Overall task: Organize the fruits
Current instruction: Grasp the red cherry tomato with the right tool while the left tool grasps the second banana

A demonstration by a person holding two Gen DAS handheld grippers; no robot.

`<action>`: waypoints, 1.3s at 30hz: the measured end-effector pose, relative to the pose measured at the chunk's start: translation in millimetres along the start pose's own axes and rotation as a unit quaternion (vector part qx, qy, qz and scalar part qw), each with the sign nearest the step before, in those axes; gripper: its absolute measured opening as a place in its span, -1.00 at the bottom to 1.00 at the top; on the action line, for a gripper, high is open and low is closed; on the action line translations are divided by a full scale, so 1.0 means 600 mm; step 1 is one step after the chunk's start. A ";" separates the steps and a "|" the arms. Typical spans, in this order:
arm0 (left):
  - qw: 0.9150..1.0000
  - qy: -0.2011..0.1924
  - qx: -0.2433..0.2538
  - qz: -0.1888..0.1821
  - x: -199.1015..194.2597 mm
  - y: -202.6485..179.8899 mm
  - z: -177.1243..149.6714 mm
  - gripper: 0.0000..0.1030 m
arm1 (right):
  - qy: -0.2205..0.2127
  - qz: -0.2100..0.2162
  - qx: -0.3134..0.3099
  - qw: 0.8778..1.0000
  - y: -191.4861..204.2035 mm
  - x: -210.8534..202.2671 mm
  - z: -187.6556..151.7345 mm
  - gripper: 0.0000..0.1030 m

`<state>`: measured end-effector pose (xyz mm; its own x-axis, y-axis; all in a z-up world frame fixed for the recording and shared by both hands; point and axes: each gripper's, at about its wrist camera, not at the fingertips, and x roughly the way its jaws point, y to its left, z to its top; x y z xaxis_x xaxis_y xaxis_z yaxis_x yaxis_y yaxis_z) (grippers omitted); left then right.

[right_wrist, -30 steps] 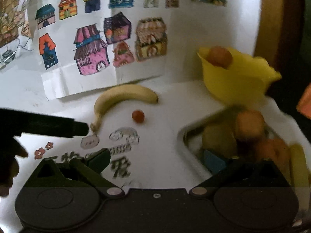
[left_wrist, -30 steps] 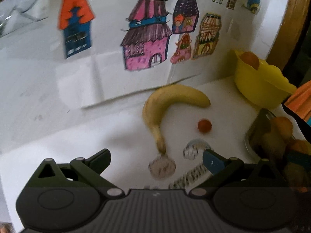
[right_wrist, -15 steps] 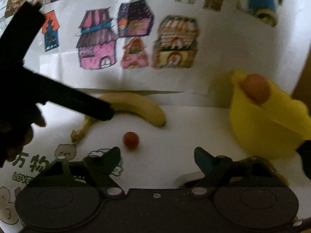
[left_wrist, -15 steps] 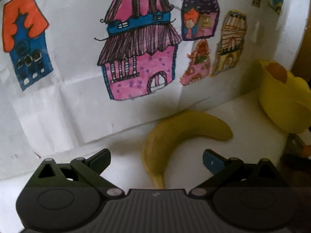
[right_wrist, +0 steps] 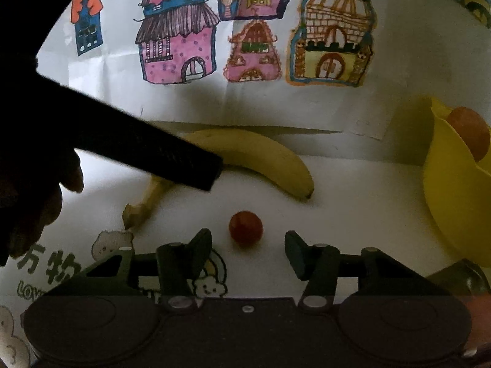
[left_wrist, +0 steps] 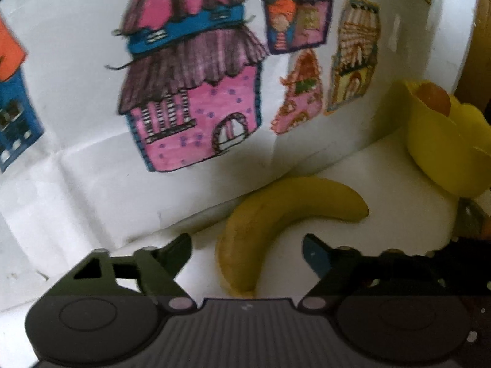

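Note:
A yellow banana (left_wrist: 276, 211) lies on the white table against the wall. My left gripper (left_wrist: 247, 245) is open, its two fingers standing on either side of the banana's thick lower half. In the right wrist view the same banana (right_wrist: 264, 153) is partly covered by the dark left gripper body (right_wrist: 138, 144). A small red cherry tomato (right_wrist: 245, 226) sits just ahead of my right gripper (right_wrist: 248, 250), which is open with the tomato between and slightly beyond its fingertips.
A yellow bowl (left_wrist: 445, 150) holding an orange fruit (left_wrist: 434, 99) stands at the right, also seen as the bowl (right_wrist: 454, 196) in the right wrist view. Drawings of houses (right_wrist: 181, 40) hang on the wall behind. A printed mat (right_wrist: 61, 266) lies at the lower left.
Both grippers have moved forward. The left gripper now straddles the banana; the right has closed in on the cherry tomato, away from the metal fruit tray.

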<state>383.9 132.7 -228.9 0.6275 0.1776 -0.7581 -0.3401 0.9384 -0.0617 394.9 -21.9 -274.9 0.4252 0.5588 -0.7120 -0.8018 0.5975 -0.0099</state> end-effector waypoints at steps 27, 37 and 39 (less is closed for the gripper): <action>0.999 0.021 0.038 -0.012 0.040 -0.043 0.021 0.18 | 0.001 0.008 0.034 0.999 -0.031 -0.051 -0.034 -0.50; 0.998 0.021 0.051 0.000 0.026 -0.071 0.004 -0.16 | -0.005 0.003 0.050 0.999 -0.031 -0.084 -0.041 -0.50; 0.998 0.028 0.054 -0.004 0.009 -0.075 -0.009 -0.23 | -0.005 0.001 0.053 0.999 -0.029 -0.091 -0.044 -0.50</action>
<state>398.9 90.0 -233.9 0.5891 0.1567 -0.7927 -0.2569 0.9664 0.0001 374.8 -78.1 -254.1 0.4278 0.5649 -0.7056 -0.7534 0.6541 0.0668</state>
